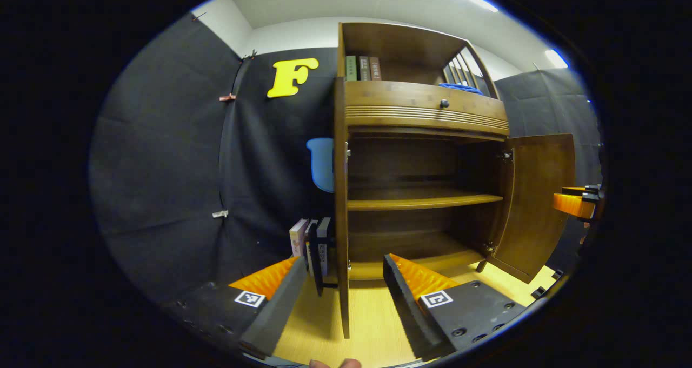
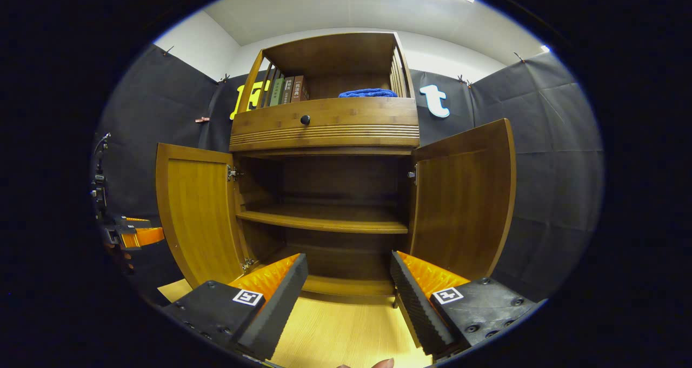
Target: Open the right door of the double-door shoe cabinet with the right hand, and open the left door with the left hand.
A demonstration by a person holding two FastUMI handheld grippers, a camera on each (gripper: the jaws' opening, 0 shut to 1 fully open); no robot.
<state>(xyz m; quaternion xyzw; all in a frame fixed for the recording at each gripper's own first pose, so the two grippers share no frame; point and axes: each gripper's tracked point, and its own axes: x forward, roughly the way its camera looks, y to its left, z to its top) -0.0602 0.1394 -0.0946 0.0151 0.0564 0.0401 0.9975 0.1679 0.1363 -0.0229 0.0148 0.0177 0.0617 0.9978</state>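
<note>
Standing on the pale wooden floor (image 2: pixel 335 335), the brown wooden double-door shoe cabinet (image 2: pixel 324 135) has both lower doors swung wide. In the right gripper view the left door (image 2: pixel 197 216) hangs open at the left of the opening and the right door (image 2: pixel 465 200) hangs open at the right, each still on its hinges, with the single inner shelf (image 2: pixel 324 221) bare between them. Above the doors runs a drawer front with a small dark round knob (image 2: pixel 305 120), and the open top compartment holds a row of upright books (image 2: pixel 286 90) and a folded blue cloth (image 2: pixel 367 93).

The right tool (image 2: pixel 348 287) hovers in front of the cabinet's opening with its black-and-orange fingers spread wide apart, gripping nothing and touching neither door. The left tool (image 1: pixel 343 284) is likewise spread wide and holds nothing; in the left gripper view the left door (image 1: pixel 340 206) shows edge-on, its thin edge lying in the gap between the fingers, though whether either finger touches it cannot be told. Beside that door, a few boxes (image 1: pixel 311 243) stand upright on the floor against the black wall. The right tool (image 1: pixel 576 201) also appears at the far right of that view, just beyond the right door (image 1: pixel 538 206).
</note>
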